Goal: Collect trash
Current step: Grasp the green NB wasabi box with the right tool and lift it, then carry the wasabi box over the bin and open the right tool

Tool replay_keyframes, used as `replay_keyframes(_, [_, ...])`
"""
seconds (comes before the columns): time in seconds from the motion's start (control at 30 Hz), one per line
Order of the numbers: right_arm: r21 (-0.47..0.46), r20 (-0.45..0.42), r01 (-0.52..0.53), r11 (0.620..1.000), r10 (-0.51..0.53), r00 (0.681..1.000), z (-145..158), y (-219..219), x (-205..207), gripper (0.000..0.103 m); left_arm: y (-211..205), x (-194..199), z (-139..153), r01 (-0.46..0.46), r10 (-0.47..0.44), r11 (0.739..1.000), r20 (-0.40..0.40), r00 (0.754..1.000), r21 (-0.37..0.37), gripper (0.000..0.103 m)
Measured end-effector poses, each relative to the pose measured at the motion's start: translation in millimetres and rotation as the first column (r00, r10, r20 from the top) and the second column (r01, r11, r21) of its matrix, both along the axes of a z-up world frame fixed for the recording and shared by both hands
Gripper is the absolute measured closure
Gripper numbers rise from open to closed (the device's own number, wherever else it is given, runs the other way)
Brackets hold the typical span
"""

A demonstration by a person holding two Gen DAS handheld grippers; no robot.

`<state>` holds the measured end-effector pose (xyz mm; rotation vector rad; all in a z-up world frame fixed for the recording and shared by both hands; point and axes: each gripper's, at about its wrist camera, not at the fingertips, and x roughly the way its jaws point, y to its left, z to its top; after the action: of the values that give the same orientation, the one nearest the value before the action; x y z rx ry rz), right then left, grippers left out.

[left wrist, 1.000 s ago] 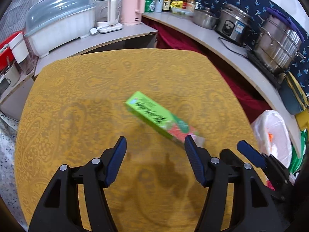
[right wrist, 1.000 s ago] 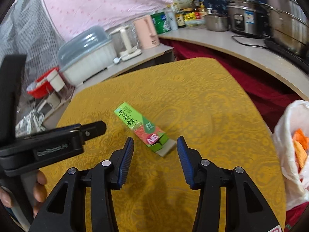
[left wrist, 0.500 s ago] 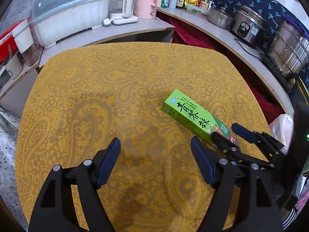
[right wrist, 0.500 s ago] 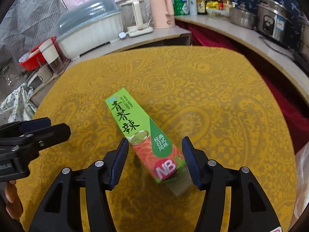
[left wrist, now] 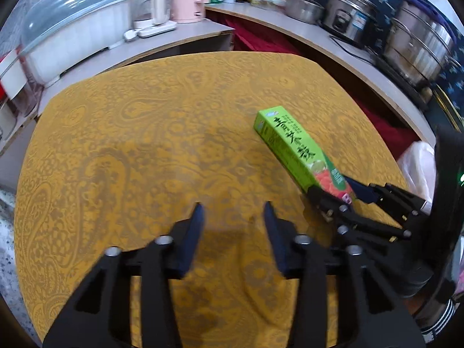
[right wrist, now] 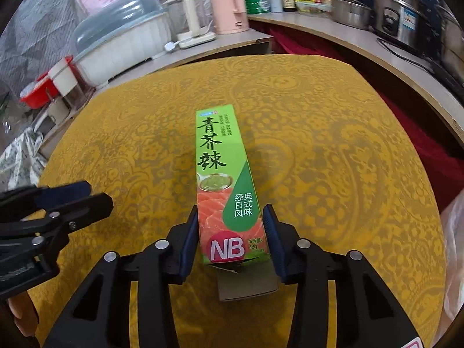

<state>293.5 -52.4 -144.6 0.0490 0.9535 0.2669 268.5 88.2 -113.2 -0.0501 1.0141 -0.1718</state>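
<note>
A long green carton [right wrist: 217, 156] with a salmon picture lies on the yellow patterned table [right wrist: 333, 145], its flap end open toward me. My right gripper [right wrist: 232, 211] straddles that near end. Its jaws are closing, and both blue pads [right wrist: 190, 232] lie against the carton's sides. The left wrist view shows the same carton [left wrist: 290, 142] at the right, with the right gripper [left wrist: 333, 188] on its near end. My left gripper [left wrist: 232, 207] hovers low over bare cloth, left of the carton. Its jaws are closing with nothing between them, and it also shows at the left edge of the right wrist view [right wrist: 97, 194].
A white plastic bag [left wrist: 417, 162] hangs off the table's right edge. Behind the table runs a counter with a covered dish tub [right wrist: 121, 37], a pink kettle [right wrist: 230, 5], bottles, a rice cooker [left wrist: 348, 11] and steel pots. A person's fingers [right wrist: 23, 313] hold the left gripper.
My right gripper has moved forward and down over the carton's near end and narrowed onto it. The left gripper has sunk toward the table, and its jaws have narrowed from their widest.
</note>
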Motion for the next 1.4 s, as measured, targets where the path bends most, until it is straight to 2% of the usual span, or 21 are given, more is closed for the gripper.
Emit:
replay_keyframes(0.23, [0.110,0.069,0.125,0.986,-0.133,0.989,38,-53,-39,0.066,-30,-17,18,0.066,-0.064,0.997,0.038,0.997,-0.039,0.076])
replay_keyframes(0.37, [0.154,0.118,0.191,0.969,-0.210,0.971,60,-85,-62,0.066,-56,-27,30,0.120,-0.116,0.991,0.063,0.991,-0.058,0.086])
replay_keyframes(0.5, [0.205,0.160,0.279,0.938,-0.314,0.936,82,-129,-87,0.066,-89,-39,38,0.185,-0.179,0.980,0.083,0.980,-0.070,0.093])
replay_keyframes(0.67, [0.231,0.187,0.390,0.891,-0.434,0.881,93,-189,-115,0.066,-137,-48,45,0.263,-0.256,0.961,0.090,0.963,-0.081,0.094])
replay_keyframes(0.9, [0.231,0.176,0.537,0.812,-0.577,0.797,88,-270,-145,0.066,-212,-55,51,0.359,-0.352,0.931,0.099,0.931,-0.064,0.093])
replay_keyframes(1.03, [0.203,0.160,0.590,0.782,-0.621,0.768,76,-299,-153,0.066,-256,-57,54,0.406,-0.399,0.912,0.099,0.911,-0.061,0.093])
replay_keyframes(1.2, [0.181,0.132,0.620,0.763,-0.644,0.754,59,-328,-161,0.066,-303,-61,55,0.456,-0.451,0.889,0.108,0.886,-0.030,0.093])
replay_keyframes(1.4, [0.176,0.108,0.632,0.755,-0.653,0.750,47,-344,-158,0.066,-333,-63,53,0.478,-0.475,0.878,0.109,0.873,-0.002,0.093])
